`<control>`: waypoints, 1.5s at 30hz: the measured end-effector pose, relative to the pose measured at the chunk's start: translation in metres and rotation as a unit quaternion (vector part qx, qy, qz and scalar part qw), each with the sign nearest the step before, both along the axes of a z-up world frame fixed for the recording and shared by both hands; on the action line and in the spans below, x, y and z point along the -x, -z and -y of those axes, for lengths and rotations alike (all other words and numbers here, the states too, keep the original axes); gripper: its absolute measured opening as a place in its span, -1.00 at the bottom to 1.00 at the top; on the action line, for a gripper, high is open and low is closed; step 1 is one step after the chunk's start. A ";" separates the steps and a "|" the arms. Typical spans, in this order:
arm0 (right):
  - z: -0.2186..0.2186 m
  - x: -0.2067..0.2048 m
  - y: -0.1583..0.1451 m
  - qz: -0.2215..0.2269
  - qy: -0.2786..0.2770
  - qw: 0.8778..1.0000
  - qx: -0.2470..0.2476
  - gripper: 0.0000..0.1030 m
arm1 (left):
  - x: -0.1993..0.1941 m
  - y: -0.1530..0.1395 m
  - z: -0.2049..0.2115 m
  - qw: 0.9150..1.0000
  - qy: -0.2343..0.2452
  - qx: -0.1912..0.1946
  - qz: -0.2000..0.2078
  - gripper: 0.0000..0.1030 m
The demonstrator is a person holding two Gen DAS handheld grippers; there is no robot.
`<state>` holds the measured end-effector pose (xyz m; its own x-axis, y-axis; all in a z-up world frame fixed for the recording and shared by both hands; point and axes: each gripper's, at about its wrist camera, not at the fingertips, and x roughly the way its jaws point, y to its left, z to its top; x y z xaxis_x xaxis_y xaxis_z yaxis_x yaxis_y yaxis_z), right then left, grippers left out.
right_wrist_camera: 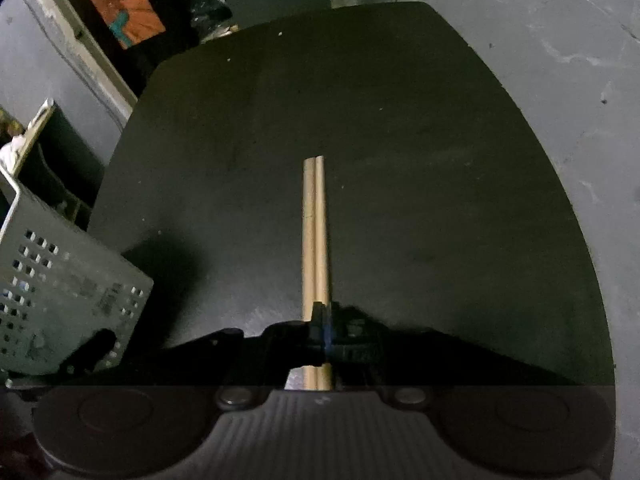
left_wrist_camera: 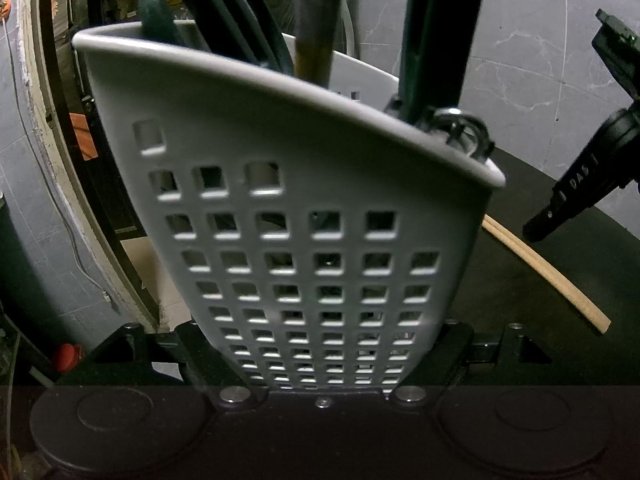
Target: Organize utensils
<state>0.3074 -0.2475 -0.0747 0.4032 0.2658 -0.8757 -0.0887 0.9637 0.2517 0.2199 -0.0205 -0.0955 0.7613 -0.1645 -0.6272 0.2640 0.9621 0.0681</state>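
right wrist view: chopsticks [right_wrist_camera: 316, 236] are clamped in the right claw [right_wrist_camera: 322, 332]; next, insertion into the caddy [left_wrist_camera: 304, 216], clamped by the left claw [left_wrist_camera: 320, 360].

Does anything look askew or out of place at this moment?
The white perforated utensil basket leans tilted in the left gripper, with scissors and other handles sticking out. A pair of wooden chopsticks remains outside it, over the black table, pinched by the right gripper.

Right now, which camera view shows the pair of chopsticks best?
The right wrist view: the chopsticks run lengthwise up the frame centre on the dark table, pinched in the right gripper. The left wrist view shows only part of them, beside the white basket which hides one end.
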 end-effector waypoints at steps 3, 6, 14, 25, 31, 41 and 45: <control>0.000 0.001 0.007 -0.012 -0.006 1.000 0.005 -1.00 | 0.000 0.000 0.000 1.000 0.002 -0.001 -0.001 0.58; 0.000 0.002 0.006 -0.011 -0.004 1.000 -0.003 -0.96 | -0.001 0.001 0.000 1.000 0.002 -0.001 -0.001 0.58; -0.008 0.011 0.002 -0.009 -0.052 0.998 0.024 -0.77 | -0.001 0.001 0.000 1.000 0.002 -0.001 -0.001 0.58; -0.068 0.029 -0.024 0.152 -0.505 0.811 0.252 0.48 | 0.000 0.002 0.002 1.000 -0.005 0.000 0.001 0.58; -0.093 0.027 -0.016 0.187 -0.723 0.592 0.303 0.57 | 0.000 0.003 0.007 1.000 -0.011 -0.001 0.001 0.58; -0.134 -0.026 -0.026 0.192 -0.811 0.487 0.262 0.62 | 0.001 0.003 0.013 1.000 -0.022 -0.004 0.000 0.59; -0.147 -0.042 -0.026 0.179 -0.829 0.476 0.233 0.52 | 0.000 0.003 0.018 1.000 -0.028 -0.007 -0.002 0.60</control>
